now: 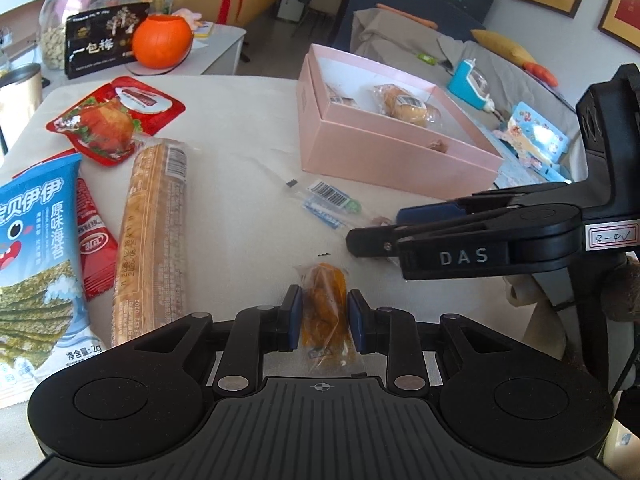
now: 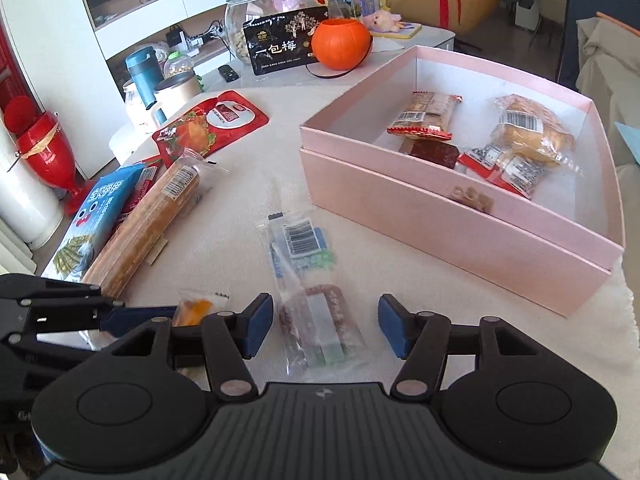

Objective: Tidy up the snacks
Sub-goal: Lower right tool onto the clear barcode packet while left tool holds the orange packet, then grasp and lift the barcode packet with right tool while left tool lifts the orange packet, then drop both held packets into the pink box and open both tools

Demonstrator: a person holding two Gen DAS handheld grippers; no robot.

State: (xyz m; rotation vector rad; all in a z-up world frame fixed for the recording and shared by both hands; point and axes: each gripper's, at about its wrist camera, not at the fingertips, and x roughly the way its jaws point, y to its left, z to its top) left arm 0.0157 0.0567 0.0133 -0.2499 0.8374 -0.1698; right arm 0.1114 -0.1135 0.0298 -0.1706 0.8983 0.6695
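Snacks mid-sort on worktop point(image 2: 240, 208): left tool point(image 1: 323, 316) clamped on orange packet point(image 1: 325, 304), right tool point(image 2: 326, 326) half-open astride clear packet point(image 2: 316, 320), beside pink box point(image 2: 440, 236). Risk: slick wrapper slipping, tools colliding.

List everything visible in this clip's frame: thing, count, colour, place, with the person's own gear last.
pink box: one, pink, open, right side of the table.
snacks in the box: several wrapped packets, red, brown and tan, on the box floor.
long biscuit pack: one, tan, left of centre.
seaweed bag: one, blue, far left.
red chicken pouch: one, red, back left.
red sausage stick: one, red, between seaweed bag and biscuit pack.
clear barcode packet: one, clear with blue, table centre.
reddish clear-wrapped snack: one, between the right gripper's open jaws.
orange snack packet: one, orange, clamped.
orange pumpkin pot: one, orange, far table.
black pouch: one, black, beside the pumpkin pot.
glass jar: one, clear, behind the pouch.
left gripper: black, shut on the orange packet.
right gripper: black, open.
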